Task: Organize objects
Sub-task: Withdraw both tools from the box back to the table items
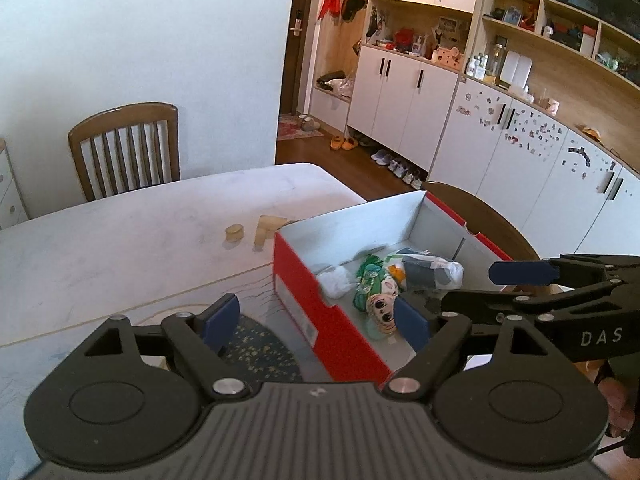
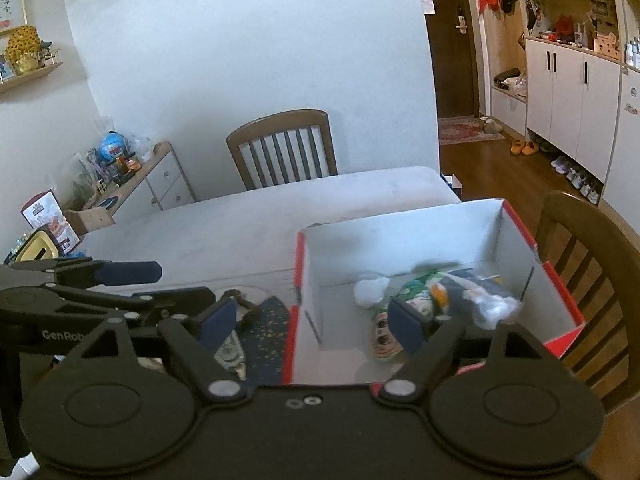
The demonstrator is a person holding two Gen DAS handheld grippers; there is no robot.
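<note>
Red shoebox (image 1: 332, 322) with white inside sits on the bench (image 1: 120, 240), ahead of both tongs and a bit right of the left tongs (image 1: 316, 322). Inside it: cartoon-face doll (image 1: 382, 306), green-patterned packet (image 1: 370, 276), white crumpled wad (image 1: 335, 282), grey-and-white bundle in clear plastic (image 1: 430, 272), piled loosely at the near end, probably dropped in as the sorted items. Left tongs apart, nothing between the pads, straddling the box's near wall. Right tongs (image 2: 316, 320) also apart and empty, right pad over the doll (image 2: 384, 334); likely a release pose above the box (image 2: 400, 232). Two small tan wooden blocks (image 1: 256, 232) lie on the bench beyond the left tongs, outside the box, so probably yet to collect. Dark blue speckled mat (image 2: 268, 336) lies under the tongs beside the box; a shiny thing on it is partly hidden by the left pad, unidentifiable. Box contents blurred in right wrist view. Box's near corner cut off by the tongs' body.
</note>
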